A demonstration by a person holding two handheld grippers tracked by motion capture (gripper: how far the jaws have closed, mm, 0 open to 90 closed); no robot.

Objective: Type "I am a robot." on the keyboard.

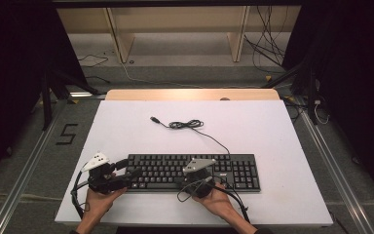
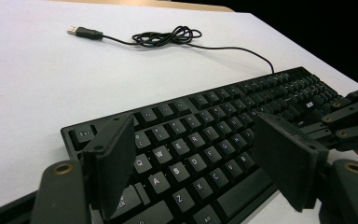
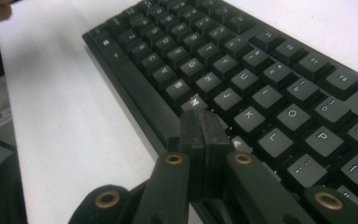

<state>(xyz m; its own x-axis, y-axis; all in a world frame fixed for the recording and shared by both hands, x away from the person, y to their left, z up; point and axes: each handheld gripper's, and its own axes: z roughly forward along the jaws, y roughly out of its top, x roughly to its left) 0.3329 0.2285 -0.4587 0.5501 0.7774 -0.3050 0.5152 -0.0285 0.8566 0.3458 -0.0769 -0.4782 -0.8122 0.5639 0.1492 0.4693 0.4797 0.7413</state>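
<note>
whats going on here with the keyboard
A person holds a gripper in each hand at the near edge of a black keyboard on a white table. The right gripper has its jaws pressed together and points down at the keys around N and M, as if to press one. The left gripper hovers open over the keyboard's left end. The keyboard's USB cable lies loose and unplugged behind it.

In the right gripper view we lose the keyboard (image 3: 242, 70) past the top and right edges, and the closed right tool (image 3: 204, 122) hides the keys just beneath its tips. In the left gripper view the left tool (image 2: 200, 163) covers some keys with its pads, and the far legends are too small to read. From the high view we cannot read any key.
</note>
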